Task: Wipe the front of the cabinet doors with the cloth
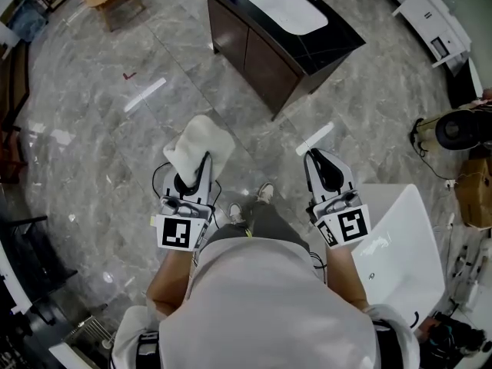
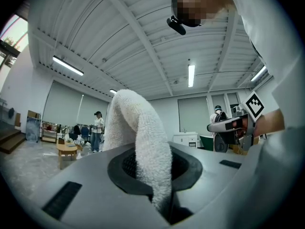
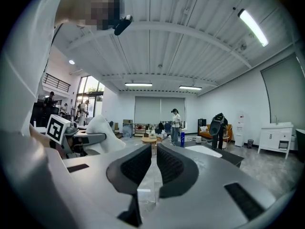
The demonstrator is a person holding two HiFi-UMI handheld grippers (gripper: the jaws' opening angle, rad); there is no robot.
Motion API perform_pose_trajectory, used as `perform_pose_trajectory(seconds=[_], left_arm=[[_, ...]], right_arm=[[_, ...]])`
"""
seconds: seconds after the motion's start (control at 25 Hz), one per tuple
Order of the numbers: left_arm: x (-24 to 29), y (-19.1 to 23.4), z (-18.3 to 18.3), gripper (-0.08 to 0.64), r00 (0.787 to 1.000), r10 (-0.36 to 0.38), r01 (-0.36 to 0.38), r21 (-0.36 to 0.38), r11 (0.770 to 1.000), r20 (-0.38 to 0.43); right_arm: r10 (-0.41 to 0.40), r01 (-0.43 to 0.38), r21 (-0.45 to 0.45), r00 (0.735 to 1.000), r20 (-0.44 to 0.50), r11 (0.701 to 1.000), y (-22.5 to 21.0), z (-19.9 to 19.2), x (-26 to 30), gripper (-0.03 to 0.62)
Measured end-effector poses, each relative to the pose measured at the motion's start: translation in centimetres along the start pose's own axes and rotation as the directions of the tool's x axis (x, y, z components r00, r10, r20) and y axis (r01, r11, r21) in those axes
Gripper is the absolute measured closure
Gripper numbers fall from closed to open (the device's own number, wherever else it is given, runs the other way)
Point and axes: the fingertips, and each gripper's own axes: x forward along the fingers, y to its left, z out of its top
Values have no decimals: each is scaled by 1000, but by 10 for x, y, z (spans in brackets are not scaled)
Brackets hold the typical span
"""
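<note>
Head view: your left gripper (image 1: 194, 174) clamped on cloth (image 1: 201, 144); your right gripper (image 1: 316, 157) jaws together, nothing held; cabinet (image 1: 261, 61) ahead of both, well apart.

**Covered tool tips, a cabinet clipped by the edge**

The white fluffy towelling cloth (image 1: 198, 146) is covering the left tool's (image 1: 201, 164) tips in the head view and filling its jaw gap in the left gripper view; the dark brown cabinet (image 1: 257, 56) with its black worktop (image 1: 338, 41) is running off the top edge.
</note>
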Motion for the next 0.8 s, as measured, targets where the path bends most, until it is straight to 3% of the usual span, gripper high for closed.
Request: perform_pose_trajectory(seconds=[0.32,0.8], left_arm=[[47,3,1,497,1000,-6,6,-3,1000,-6],[216,18,15,497,999,50,-48,60,997,-23]], right_arm=[[28,-28,16,999,22,999,-36,1,42,534],[150,-152,50,988,45,987,-162,14,162,534]])
